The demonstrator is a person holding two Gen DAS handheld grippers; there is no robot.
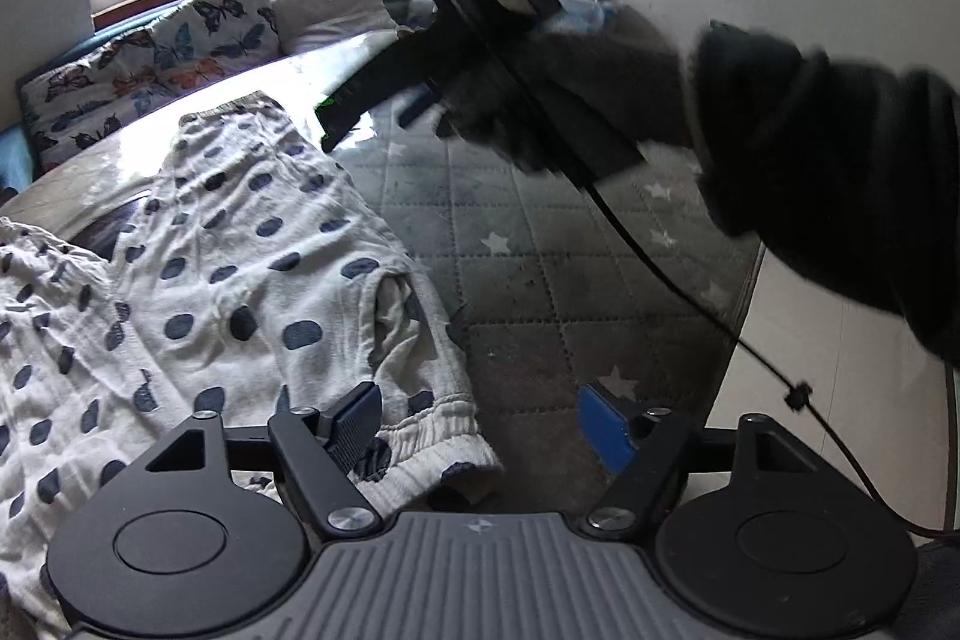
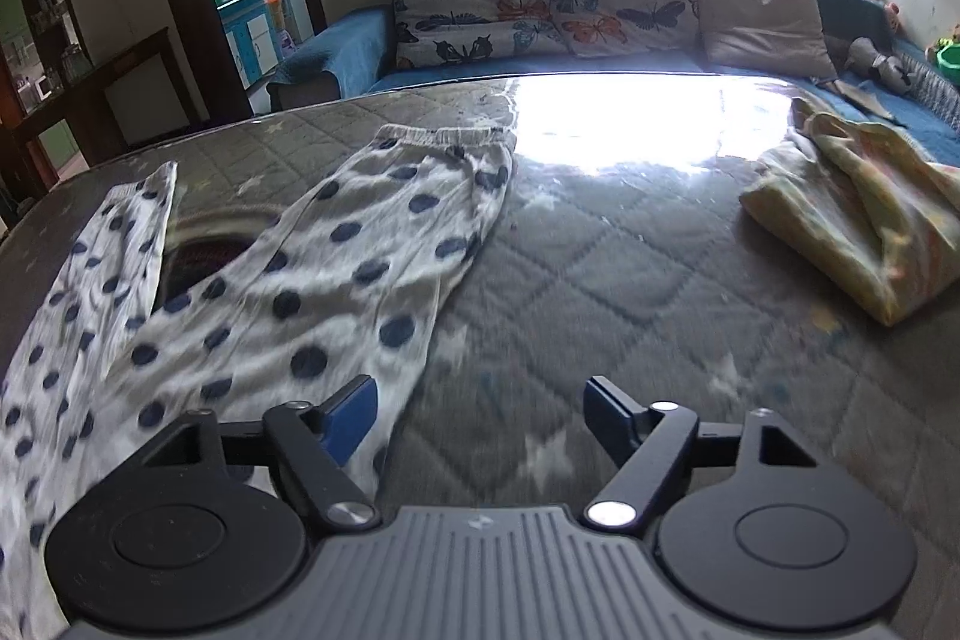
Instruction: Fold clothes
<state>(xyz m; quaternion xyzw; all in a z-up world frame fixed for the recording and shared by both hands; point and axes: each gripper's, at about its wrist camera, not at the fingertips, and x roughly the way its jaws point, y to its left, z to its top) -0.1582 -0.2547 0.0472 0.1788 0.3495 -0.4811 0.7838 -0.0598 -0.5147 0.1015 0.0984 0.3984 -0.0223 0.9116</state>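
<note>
From the left wrist camera, the left gripper stands wide open with nothing between its fingers, hovering over a cuffed end of the dotted white trousers spread on the grey quilted table cover; the right gripper, held in a gloved hand, hangs blurred above. From the right wrist camera, the right gripper is likewise wide open and empty, the trousers lying flat to its left and a folded yellowish garment well apart at the right.
</note>
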